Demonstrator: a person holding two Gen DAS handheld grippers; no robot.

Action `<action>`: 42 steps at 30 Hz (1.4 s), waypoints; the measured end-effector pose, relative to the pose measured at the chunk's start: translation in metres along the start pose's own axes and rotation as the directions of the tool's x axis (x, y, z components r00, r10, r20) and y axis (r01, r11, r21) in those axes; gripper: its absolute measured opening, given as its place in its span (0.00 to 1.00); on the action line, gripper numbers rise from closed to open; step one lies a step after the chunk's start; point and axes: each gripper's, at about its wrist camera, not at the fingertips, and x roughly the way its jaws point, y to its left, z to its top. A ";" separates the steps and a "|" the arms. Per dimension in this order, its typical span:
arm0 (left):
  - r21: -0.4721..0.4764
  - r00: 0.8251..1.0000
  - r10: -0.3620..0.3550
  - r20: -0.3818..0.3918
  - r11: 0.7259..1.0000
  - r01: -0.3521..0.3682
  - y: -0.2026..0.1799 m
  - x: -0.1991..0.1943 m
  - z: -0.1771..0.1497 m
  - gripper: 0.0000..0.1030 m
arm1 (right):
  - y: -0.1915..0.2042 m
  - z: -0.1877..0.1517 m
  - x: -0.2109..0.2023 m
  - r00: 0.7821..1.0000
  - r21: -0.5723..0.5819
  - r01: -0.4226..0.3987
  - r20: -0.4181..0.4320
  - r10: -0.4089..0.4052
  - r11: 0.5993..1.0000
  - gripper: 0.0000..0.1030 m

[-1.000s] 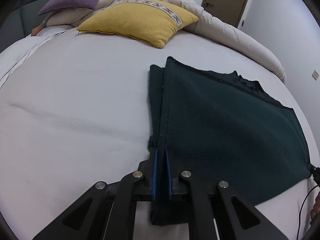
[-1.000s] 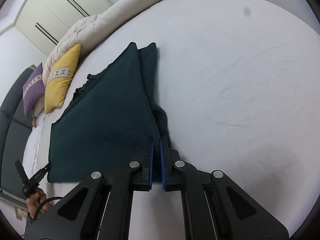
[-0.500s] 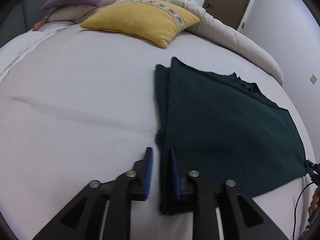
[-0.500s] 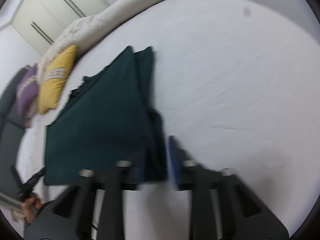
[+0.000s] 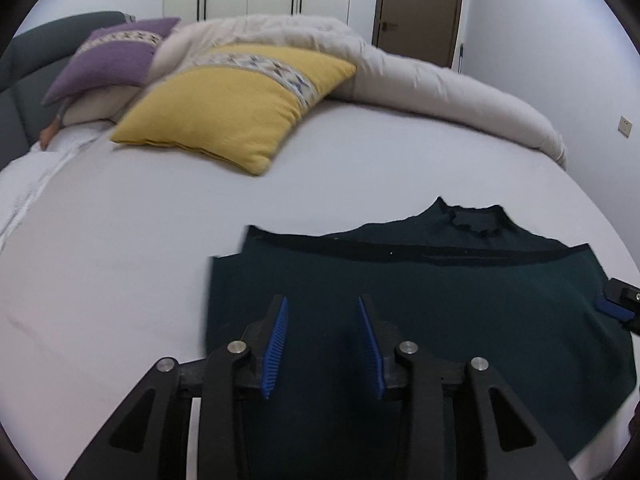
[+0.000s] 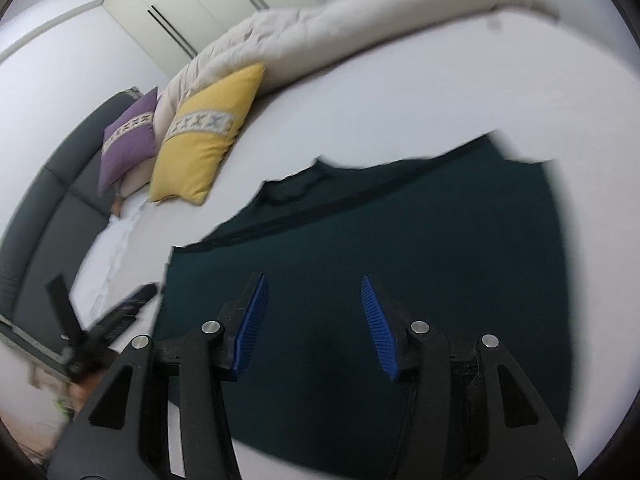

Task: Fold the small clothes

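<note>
Both grippers, left (image 5: 323,340) and right (image 6: 312,324), hover released over the garment (image 5: 420,320), its long axis crosswise to them.

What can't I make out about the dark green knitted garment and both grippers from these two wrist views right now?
- Dark green knitted garment, near hem: in the left wrist view, covered by the left gripper and its black frame.
- Same garment, right edge: smeared by motion blur in the right wrist view, outline unclear.
- Whether the right gripper, jaws apart, touches the fabric: neither view shows this.
- Layers folded underneath: hidden by the top layer.
</note>
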 end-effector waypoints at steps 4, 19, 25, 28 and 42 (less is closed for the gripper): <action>-0.002 0.999 0.025 -0.048 1.000 -0.025 0.008 0.034 -0.006 0.41 | -0.025 0.020 0.045 0.999 0.105 -0.007 -0.041 0.012 0.994 0.41; -0.119 0.998 -0.067 -0.021 0.991 0.065 0.038 0.027 -0.013 0.43 | -0.182 0.032 -0.061 0.949 0.409 0.094 0.240 -0.207 0.908 0.07; -0.167 1.000 -0.024 -0.005 0.986 0.023 0.048 -0.027 -0.037 0.48 | -0.117 -0.006 -0.086 0.975 0.250 0.017 0.209 -0.071 0.968 0.28; -0.080 0.999 -0.035 -0.009 0.996 0.034 0.024 -0.048 -0.056 0.50 | -0.055 -0.044 -0.052 0.995 0.098 -0.072 0.070 0.066 0.993 0.35; 0.014 0.996 0.004 -0.093 1.000 -0.003 0.013 -0.037 -0.088 0.56 | -0.113 -0.067 -0.046 0.997 0.220 -0.060 0.064 0.047 0.974 0.30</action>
